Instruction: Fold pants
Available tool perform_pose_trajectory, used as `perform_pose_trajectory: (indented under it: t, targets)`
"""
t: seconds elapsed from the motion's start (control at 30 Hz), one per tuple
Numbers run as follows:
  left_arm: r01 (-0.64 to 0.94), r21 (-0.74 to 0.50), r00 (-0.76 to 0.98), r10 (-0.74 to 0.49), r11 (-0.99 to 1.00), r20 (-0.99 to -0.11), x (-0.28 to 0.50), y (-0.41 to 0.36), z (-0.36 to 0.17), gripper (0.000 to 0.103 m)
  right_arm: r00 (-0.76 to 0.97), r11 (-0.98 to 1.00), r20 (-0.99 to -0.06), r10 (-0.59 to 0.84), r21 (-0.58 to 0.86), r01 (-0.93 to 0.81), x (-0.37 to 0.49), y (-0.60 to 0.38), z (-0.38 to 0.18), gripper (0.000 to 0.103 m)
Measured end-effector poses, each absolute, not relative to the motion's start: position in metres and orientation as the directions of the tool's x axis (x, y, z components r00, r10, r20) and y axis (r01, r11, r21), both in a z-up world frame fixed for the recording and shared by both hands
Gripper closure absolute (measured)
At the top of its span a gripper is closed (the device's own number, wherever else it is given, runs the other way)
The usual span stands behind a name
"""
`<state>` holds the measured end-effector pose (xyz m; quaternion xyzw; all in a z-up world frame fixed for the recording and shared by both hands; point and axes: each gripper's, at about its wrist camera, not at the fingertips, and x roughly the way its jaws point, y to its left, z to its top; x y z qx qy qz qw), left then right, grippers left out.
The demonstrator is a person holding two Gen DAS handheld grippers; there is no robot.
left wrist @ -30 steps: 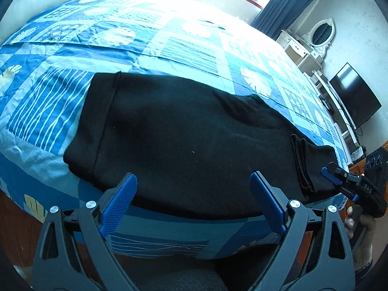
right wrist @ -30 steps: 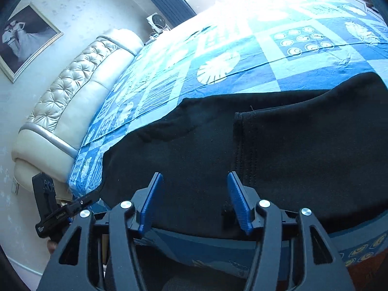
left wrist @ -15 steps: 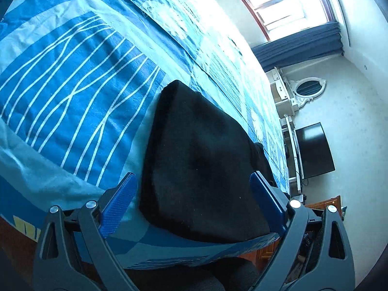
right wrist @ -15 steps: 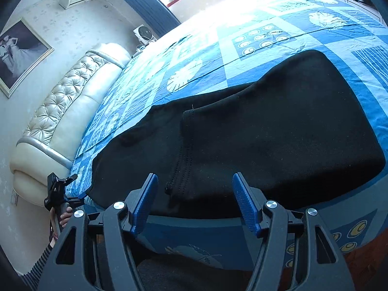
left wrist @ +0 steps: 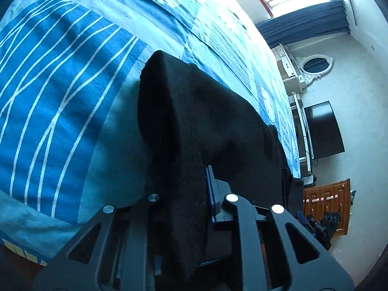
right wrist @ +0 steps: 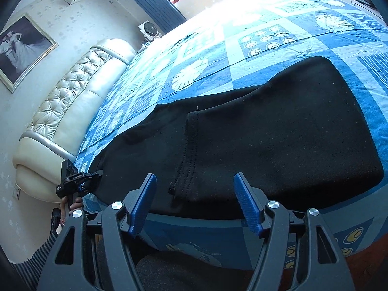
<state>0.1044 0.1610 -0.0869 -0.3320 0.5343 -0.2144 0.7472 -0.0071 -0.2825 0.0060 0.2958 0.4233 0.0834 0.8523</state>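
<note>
Where the black pants (right wrist: 266, 140) lie folded across the near edge of the bed (right wrist: 266, 38), we see the left gripper (left wrist: 194, 194) with its jaws just closed, pinching a raised fold of the fabric at the end nearest the headboard (right wrist: 72, 92). The right gripper (right wrist: 194, 203) hangs at the bed edge, jaws wide apart after opening further, astride the hem and holding nothing.

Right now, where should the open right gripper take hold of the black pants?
At the near edge of the pants, by the stitched hem lying between the right gripper pads. Come from the bedside, low: that edge overhangs slightly, so one pad can slip beneath it.
</note>
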Motion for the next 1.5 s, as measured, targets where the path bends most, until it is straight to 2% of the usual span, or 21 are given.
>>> perform_pose_trajectory:
  t: [0.1, 0.3, 0.53, 0.67, 0.83, 1.13, 1.27, 1.37, 1.5]
  targets:
    - [-0.028, -0.726, 0.351, -0.674, 0.687, -0.651, 0.102, 0.160, -0.071, 0.089, 0.641, 0.810, -0.667, 0.380, 0.575, 0.118, -0.012, -0.293, 0.010, 0.037]
    - [0.096, -0.702, 0.389, -0.675, 0.706, -0.627, 0.095, 0.122, 0.001, 0.089, 0.687, 0.775, -0.640, 0.345, 0.607, 0.175, -0.021, -0.321, 0.013, 0.032]
    - [0.303, -0.604, 0.378, -0.674, 0.738, -0.635, 0.087, 0.020, 0.085, 0.090, 0.741, 0.694, -0.599, 0.303, 0.672, 0.259, -0.034, -0.361, 0.017, 0.031]
    - [0.423, -0.511, 0.350, -0.655, 0.749, -0.670, 0.081, -0.051, 0.104, 0.090, 0.762, 0.678, -0.573, 0.303, 0.691, 0.251, -0.039, -0.369, 0.024, 0.031]
    - [0.517, -0.400, 0.307, -0.600, 0.757, -0.738, 0.073, -0.144, 0.087, 0.090, 0.774, 0.657, -0.545, 0.322, 0.717, 0.232, -0.038, -0.374, 0.030, 0.031]
    - [0.592, -0.230, 0.238, -0.441, 0.773, -0.865, 0.053, -0.273, 0.003, 0.090, 0.776, 0.618, -0.546, 0.315, 0.739, 0.270, -0.041, -0.386, 0.021, 0.031]
    - [0.587, -0.172, 0.250, -0.379, 0.791, -0.891, 0.047, -0.292, -0.025, 0.090, 0.778, 0.599, -0.547, 0.309, 0.747, 0.288, -0.044, -0.391, 0.017, 0.031]
    - [0.572, -0.178, 0.250, -0.377, 0.800, -0.892, 0.048, -0.295, -0.030, 0.088, 0.782, 0.594, -0.543, 0.306, 0.750, 0.289, -0.045, -0.393, 0.017, 0.031]
    - [0.601, -0.170, 0.278, -0.404, 0.781, -0.871, 0.038, -0.295, -0.018, 0.078, 0.784, 0.589, -0.536, 0.313, 0.757, 0.283, -0.046, -0.393, 0.019, 0.031]
